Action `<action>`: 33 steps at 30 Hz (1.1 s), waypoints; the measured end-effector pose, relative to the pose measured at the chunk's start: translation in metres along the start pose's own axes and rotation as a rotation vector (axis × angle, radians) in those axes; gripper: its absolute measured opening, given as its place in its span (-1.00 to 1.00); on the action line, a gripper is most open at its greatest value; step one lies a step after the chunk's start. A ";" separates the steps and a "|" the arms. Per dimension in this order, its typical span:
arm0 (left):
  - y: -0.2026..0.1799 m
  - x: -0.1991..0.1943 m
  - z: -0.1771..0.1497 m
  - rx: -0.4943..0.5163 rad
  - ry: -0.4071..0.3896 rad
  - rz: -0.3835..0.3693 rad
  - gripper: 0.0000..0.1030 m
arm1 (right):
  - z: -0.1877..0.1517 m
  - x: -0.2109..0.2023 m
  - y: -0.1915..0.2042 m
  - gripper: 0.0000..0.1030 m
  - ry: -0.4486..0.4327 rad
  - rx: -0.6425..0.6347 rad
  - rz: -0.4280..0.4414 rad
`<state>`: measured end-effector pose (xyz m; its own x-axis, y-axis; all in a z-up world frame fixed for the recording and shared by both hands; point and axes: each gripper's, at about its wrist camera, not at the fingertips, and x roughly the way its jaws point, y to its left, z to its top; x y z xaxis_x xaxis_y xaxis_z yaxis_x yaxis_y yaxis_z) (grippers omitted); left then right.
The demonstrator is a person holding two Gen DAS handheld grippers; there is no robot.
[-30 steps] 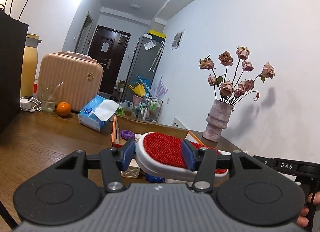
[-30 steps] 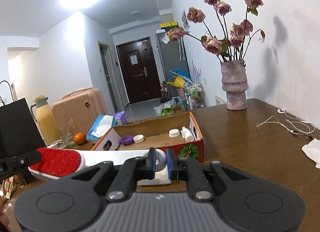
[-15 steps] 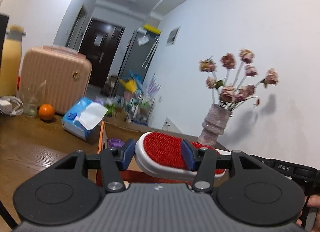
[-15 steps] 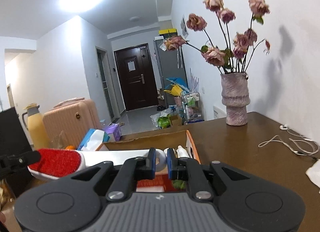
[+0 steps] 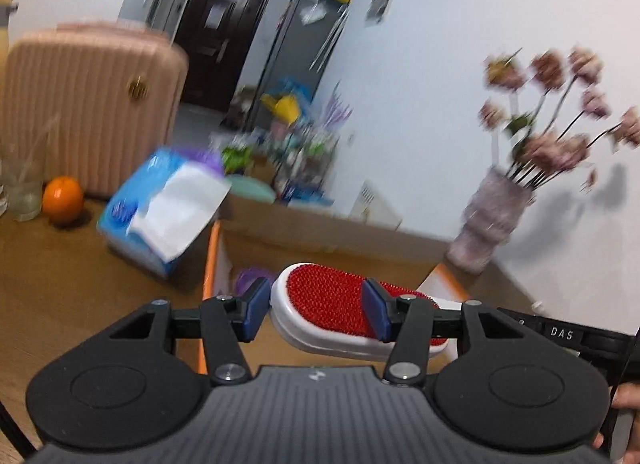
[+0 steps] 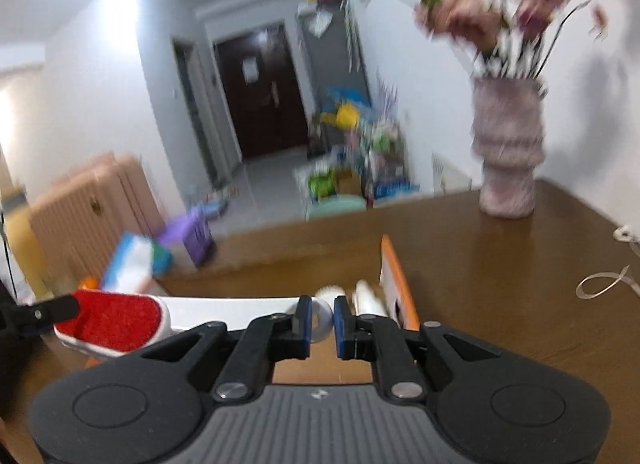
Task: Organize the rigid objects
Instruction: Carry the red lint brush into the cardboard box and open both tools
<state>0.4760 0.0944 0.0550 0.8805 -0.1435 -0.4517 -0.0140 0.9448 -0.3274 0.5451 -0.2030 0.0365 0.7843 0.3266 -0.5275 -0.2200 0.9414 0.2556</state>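
Lint brush [image 5: 332, 304], white with a red bristled pad, hangs over an open cardboard box [image 5: 212, 260] on a wooden table [image 5: 60, 264], held at both ends. Left gripper [image 5: 316, 310] clamps its blue pads on the red head, while the right gripper [image 6: 320, 320] is closed on the ring at the end of the white handle. Beyond the box sit a blue tissue pack [image 5: 160, 212], an orange [image 5: 63, 194] and a vase of dried roses [image 6: 508, 152], all blurred.
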 end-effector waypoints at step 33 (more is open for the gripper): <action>-0.022 -0.072 -0.029 0.086 0.008 0.109 0.22 | -0.015 -0.025 0.022 -0.70 0.117 -0.167 0.096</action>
<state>0.3988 0.0752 0.0704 0.8723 -0.0402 -0.4874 -0.0687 0.9767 -0.2035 0.5125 -0.1886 0.0433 0.6847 0.4133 -0.6003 -0.3905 0.9035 0.1767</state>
